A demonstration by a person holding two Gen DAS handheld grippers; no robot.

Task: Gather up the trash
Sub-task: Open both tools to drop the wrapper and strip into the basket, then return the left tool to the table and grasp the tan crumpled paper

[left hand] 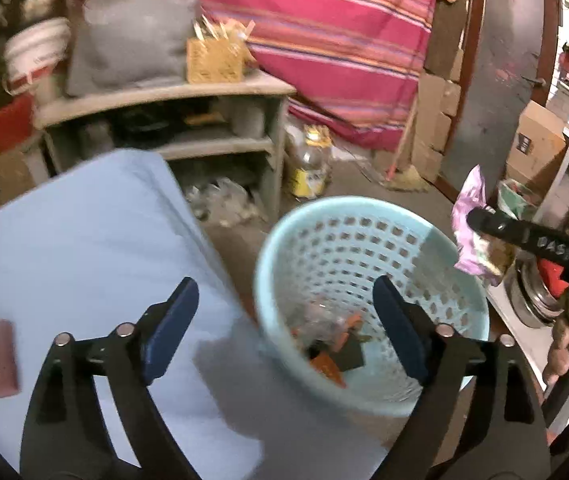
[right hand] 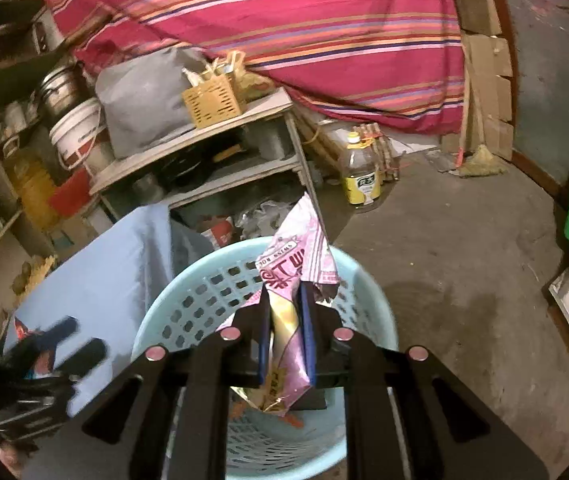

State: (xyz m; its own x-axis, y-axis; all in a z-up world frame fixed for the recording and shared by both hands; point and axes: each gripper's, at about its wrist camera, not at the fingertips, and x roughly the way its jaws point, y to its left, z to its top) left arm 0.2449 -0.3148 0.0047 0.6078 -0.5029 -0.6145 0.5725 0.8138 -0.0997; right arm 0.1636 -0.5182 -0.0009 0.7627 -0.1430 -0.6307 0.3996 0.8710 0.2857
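Our left gripper [left hand: 286,312] has its jaws wide apart, and nothing is between them. It hangs over the basket [left hand: 464,236], at the side next to the table [left hand: 84,248]. Our right gripper [right hand: 287,334] has its jaws clamped on a pink wrapper [right hand: 298,264]. The wrapper sticks up past the pads and also hangs down below them. It is right over the open basket [right hand: 368,280].

The basket is light blue with holes in its wall. Down at its bottom lie some scraps [left hand: 332,356], orange and dark ones. The basket stands on the floor [right hand: 464,248], just beside the table, which has a blue cloth on it. A brown bar [left hand: 0,358] lies on the cloth near the left edge.

Behind the basket is a shelf [right hand: 204,136]. Farther back on the floor stands a bottle [right hand: 360,176] with a yellow label.
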